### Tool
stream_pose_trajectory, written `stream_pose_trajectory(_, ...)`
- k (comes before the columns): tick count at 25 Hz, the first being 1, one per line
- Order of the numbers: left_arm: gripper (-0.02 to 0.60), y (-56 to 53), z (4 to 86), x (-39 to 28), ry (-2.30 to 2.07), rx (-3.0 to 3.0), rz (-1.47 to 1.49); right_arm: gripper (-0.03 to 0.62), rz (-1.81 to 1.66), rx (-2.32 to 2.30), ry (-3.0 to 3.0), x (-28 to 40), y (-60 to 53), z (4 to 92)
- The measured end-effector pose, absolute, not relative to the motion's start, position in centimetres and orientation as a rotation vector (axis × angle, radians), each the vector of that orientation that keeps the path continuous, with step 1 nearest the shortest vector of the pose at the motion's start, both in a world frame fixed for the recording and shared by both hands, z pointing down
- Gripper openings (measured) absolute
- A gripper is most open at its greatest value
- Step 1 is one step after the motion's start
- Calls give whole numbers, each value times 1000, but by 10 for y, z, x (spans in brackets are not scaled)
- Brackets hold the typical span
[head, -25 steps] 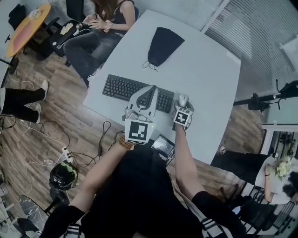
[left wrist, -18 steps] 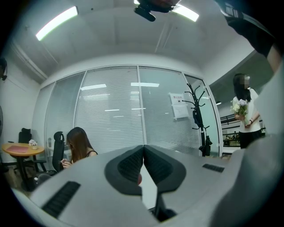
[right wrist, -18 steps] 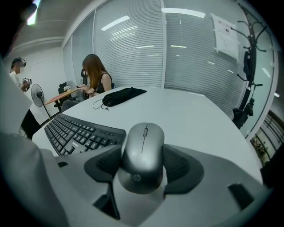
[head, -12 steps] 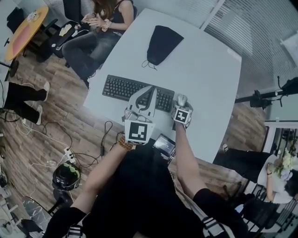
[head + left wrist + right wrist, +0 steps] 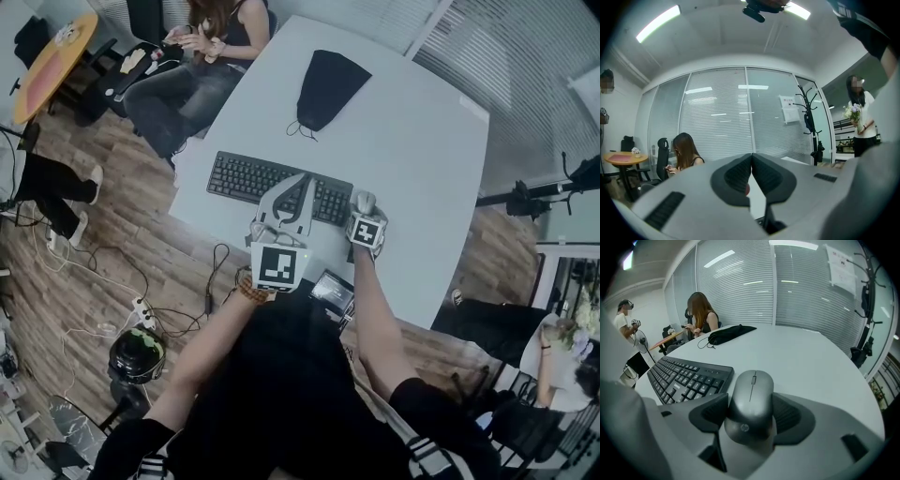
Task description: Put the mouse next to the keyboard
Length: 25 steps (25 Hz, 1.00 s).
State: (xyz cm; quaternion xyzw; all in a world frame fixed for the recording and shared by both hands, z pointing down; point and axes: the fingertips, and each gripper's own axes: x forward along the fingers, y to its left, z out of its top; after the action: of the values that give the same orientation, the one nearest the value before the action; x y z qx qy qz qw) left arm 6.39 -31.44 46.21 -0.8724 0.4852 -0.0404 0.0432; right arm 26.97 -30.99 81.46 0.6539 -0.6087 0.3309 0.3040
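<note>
A grey mouse (image 5: 751,391) sits between the jaws of my right gripper (image 5: 750,405), both pads pressed on its sides. It lies just right of the black keyboard (image 5: 683,377), close to that end. In the head view the mouse (image 5: 365,198) and right gripper (image 5: 365,208) are beside the keyboard's (image 5: 267,178) right end, near the table's front edge. I cannot tell whether the mouse rests on the table. My left gripper (image 5: 307,178) hovers over the keyboard's right half; its jaws meet with nothing between them (image 5: 751,158).
A black pouch (image 5: 328,86) with a drawstring lies further back on the white table (image 5: 412,141). A seated person (image 5: 202,37) is at the far left corner. Cables and a power strip (image 5: 141,305) lie on the wooden floor to the left.
The right gripper with the mouse has edged slightly left, closer to the keyboard's end. The left gripper has stayed put.
</note>
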Motion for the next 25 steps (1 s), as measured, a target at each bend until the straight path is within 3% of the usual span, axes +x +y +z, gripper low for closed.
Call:
stream_pose_trajectory(13, 12, -314, 463, 63, 1478, -2679, -109, 319, 899, 1734, -1628, 270, -314, 814)
stream_pose_trajectory(25, 12, -309, 447, 64, 1440, -2694, -46, 322, 753, 1842, -1702, 276, -340, 755)
